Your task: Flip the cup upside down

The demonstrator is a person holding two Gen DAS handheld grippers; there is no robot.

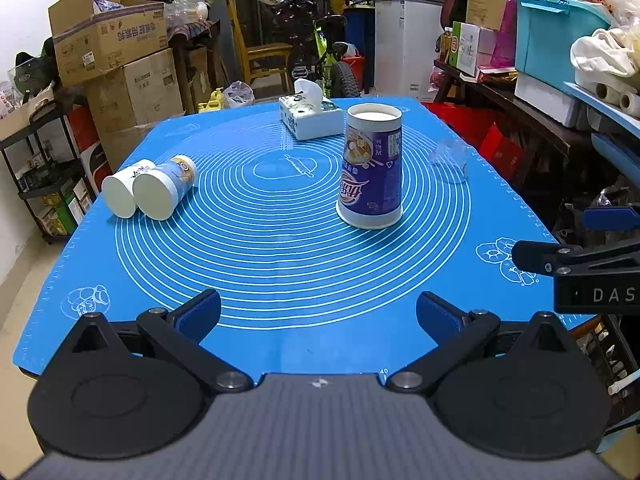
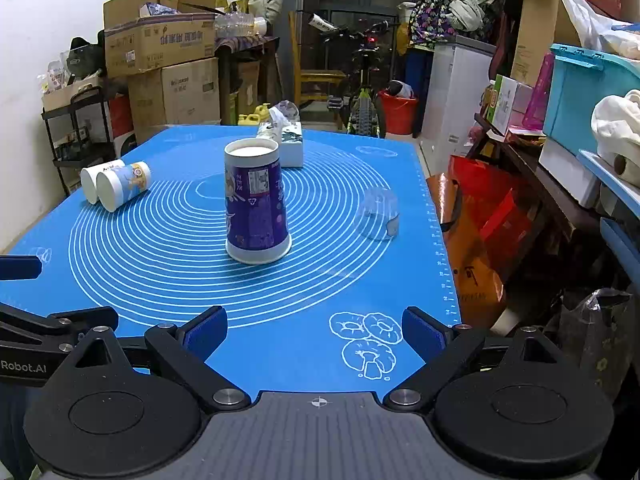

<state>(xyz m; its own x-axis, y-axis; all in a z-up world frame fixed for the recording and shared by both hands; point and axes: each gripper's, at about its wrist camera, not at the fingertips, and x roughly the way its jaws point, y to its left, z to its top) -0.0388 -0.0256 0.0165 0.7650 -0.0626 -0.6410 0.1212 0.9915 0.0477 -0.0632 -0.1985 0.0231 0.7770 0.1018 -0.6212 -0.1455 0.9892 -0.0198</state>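
A purple paper cup (image 1: 371, 168) stands upside down, wide rim on the blue mat (image 1: 280, 264), near the mat's middle; it also shows in the right wrist view (image 2: 256, 204). My left gripper (image 1: 318, 314) is open and empty, well short of the cup at the near edge. My right gripper (image 2: 314, 332) is open and empty, near the mat's front right; it shows at the right edge of the left wrist view (image 1: 576, 268). Two paper cups (image 1: 150, 186) lie on their sides at the left (image 2: 116, 184).
A tissue box (image 1: 310, 114) sits behind the purple cup (image 2: 286, 140). A clear plastic cup (image 1: 450, 160) stands upside down to the right (image 2: 378, 214). Cardboard boxes (image 1: 116, 40), a bicycle and shelves ring the table.
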